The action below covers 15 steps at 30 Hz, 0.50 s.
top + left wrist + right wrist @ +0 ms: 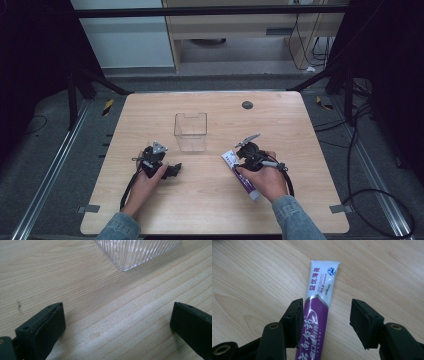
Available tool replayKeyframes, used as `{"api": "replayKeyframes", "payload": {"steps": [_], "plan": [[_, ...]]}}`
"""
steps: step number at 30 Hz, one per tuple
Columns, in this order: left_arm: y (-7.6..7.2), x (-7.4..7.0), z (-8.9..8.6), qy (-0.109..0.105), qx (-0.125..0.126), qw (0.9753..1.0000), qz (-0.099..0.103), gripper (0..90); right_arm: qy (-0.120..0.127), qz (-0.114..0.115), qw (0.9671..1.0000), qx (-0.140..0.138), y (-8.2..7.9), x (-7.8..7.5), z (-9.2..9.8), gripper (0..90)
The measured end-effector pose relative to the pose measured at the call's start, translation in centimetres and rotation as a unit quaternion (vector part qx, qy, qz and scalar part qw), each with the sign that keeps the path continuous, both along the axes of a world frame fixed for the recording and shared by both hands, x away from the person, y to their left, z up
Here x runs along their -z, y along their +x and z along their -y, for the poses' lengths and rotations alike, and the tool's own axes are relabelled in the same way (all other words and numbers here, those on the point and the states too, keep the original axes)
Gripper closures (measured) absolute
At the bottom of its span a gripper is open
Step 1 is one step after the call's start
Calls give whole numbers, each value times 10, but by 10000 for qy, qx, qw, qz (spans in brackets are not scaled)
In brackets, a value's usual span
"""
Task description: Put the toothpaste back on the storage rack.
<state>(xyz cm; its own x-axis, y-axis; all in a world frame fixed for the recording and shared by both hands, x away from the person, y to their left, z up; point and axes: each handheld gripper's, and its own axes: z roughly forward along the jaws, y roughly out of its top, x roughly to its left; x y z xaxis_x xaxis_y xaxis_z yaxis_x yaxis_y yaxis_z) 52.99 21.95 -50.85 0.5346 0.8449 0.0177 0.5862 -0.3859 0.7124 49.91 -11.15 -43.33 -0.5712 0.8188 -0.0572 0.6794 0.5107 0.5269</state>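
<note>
A white and purple toothpaste tube [241, 172] lies flat on the wooden table, its flat crimped end [324, 267] pointing away from the person. My right gripper [325, 320] stands open astride the tube [317, 315]; the left jaw touches the tube's side and a gap separates the right jaw from it. In the high view the right gripper [239, 159] sits over the tube's upper half. My left gripper [175, 170] rests low on the table, open, with bare wood between its jaws [117, 327]. A clear ribbed plastic box [190, 132] stands just beyond it, its corner [125, 255] close ahead.
The table's rim [210, 92] runs along the back, with a small dark round cap [247, 105] set in the top near it. Cables trail on the floor to the right [370, 195]. Bare wood lies between the two hands.
</note>
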Motion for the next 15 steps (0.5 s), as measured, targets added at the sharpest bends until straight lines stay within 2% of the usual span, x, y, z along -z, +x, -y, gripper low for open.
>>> {"api": "replayKeyframes", "payload": {"steps": [15], "plan": [[0, 0, 0, -5, -1, 10000, -1, 0, -39, -278, 9996, -39, 12, 21, -17, 433]]}}
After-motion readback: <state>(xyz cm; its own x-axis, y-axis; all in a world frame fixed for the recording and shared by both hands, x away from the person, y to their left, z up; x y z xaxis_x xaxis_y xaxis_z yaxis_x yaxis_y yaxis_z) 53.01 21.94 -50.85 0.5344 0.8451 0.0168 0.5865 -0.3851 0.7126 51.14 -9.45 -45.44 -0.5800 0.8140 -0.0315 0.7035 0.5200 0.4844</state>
